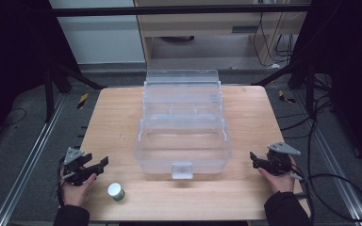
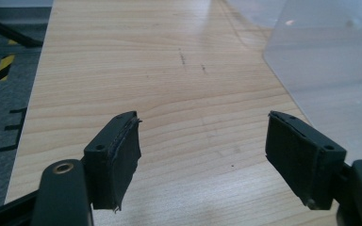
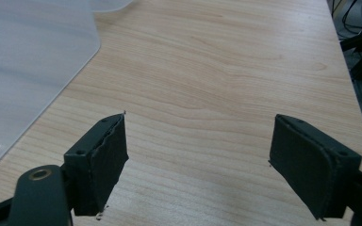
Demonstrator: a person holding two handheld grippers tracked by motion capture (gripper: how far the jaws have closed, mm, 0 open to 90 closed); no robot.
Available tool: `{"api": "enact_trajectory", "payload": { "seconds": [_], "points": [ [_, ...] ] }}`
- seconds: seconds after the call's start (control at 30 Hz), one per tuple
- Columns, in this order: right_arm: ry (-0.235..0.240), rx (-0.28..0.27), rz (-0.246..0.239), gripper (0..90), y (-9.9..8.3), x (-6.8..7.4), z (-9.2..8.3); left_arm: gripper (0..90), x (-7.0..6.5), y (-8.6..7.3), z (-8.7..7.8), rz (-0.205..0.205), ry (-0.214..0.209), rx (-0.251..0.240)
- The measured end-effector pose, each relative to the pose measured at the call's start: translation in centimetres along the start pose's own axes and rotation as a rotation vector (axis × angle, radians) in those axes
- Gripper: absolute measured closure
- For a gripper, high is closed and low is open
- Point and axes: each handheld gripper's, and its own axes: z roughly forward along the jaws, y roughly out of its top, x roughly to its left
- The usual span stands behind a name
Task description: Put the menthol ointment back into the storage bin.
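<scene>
Clear plastic box point(image 1: 183, 127) open on table point(image 1: 113, 117), small white-lidded jar point(image 1: 116, 190) nearby

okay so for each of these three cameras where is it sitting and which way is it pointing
High view: above the person's side, facing forward and down on the table; both hands, left gripper, right gripper.
Left gripper view: on the left gripper, facing along open jaws.
Right gripper view: on the right gripper, likewise.
Shared by all: the clear box.
</scene>
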Motion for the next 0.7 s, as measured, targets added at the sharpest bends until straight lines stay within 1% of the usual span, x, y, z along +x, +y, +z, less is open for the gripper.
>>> {"api": "enact_trajectory", "payload": {
  "seconds": [0.03,0.1,0.13,0.2,0.23,0.3,0.33,0.37,0.4,0.43,0.47,0.5,0.53,0.57,0.63,0.67,0.7],
  "points": [
    [0.000,0.000,0.000,19.6,0.0,0.0,0.0,26.2,0.0,0.0,0.0,0.000,0.000,0.000],
    [0.000,-0.004,-0.008,19.0,-0.2,-0.1,0.0,26.0,0.0,0.2,-0.2,0.012,-0.025,-0.003],
    [-0.004,0.005,-0.013,18.8,-0.3,-0.1,0.2,25.6,0.1,0.3,-0.7,0.020,-0.050,-0.009],
    [-0.013,0.011,-0.001,18.7,-0.3,0.0,0.2,25.8,0.2,0.5,-1.0,0.018,-0.086,-0.017],
    [-0.011,0.008,0.011,19.1,-0.2,0.0,0.2,25.8,0.3,0.6,-1.2,0.026,-0.090,-0.015],
    [-0.011,0.003,0.014,19.5,-0.2,0.0,0.2,25.8,0.3,0.7,-1.4,0.032,-0.091,-0.015],
    [-0.012,0.002,0.015,19.8,-0.2,-0.1,0.2,25.8,0.5,0.7,-1.6,0.037,-0.099,-0.011],
    [-0.026,-0.008,0.019,20.7,-0.1,-0.1,0.2,25.6,0.5,0.8,-1.8,0.035,-0.108,-0.010],
    [-0.026,-0.011,0.026,21.0,-0.1,-0.1,0.1,25.6,0.7,0.8,-2.3,0.045,-0.120,-0.004],
    [-0.026,-0.011,0.026,21.0,-0.1,-0.1,0.1,25.7,0.7,0.8,-2.3,0.045,-0.120,-0.004],
    [-0.033,-0.033,0.005,22.7,-0.1,-0.1,-0.1,25.6,0.7,1.0,-2.7,0.063,-0.129,0.008],
    [-0.033,-0.033,0.005,22.7,-0.1,-0.1,-0.1,25.5,0.7,1.0,-2.7,0.063,-0.129,0.008],
    [-0.036,-0.029,-0.006,22.2,-0.1,-0.1,-0.1,25.5,0.6,1.2,-3.2,0.088,-0.141,0.013],
    [-0.036,-0.029,-0.006,22.2,-0.1,-0.1,-0.1,25.5,0.6,1.2,-3.2,0.088,-0.141,0.013],
    [-0.030,-0.020,-0.005,21.7,-0.2,-0.1,0.0,25.3,0.6,1.6,-3.6,0.111,-0.167,0.019],
    [-0.025,-0.009,-0.007,21.0,-0.2,-0.1,0.1,25.1,0.6,1.8,-3.9,0.137,-0.189,0.027],
    [-0.023,-0.012,-0.010,21.0,-0.2,-0.1,0.2,25.2,0.6,1.8,-3.9,0.137,-0.189,0.027]
  ]
}}
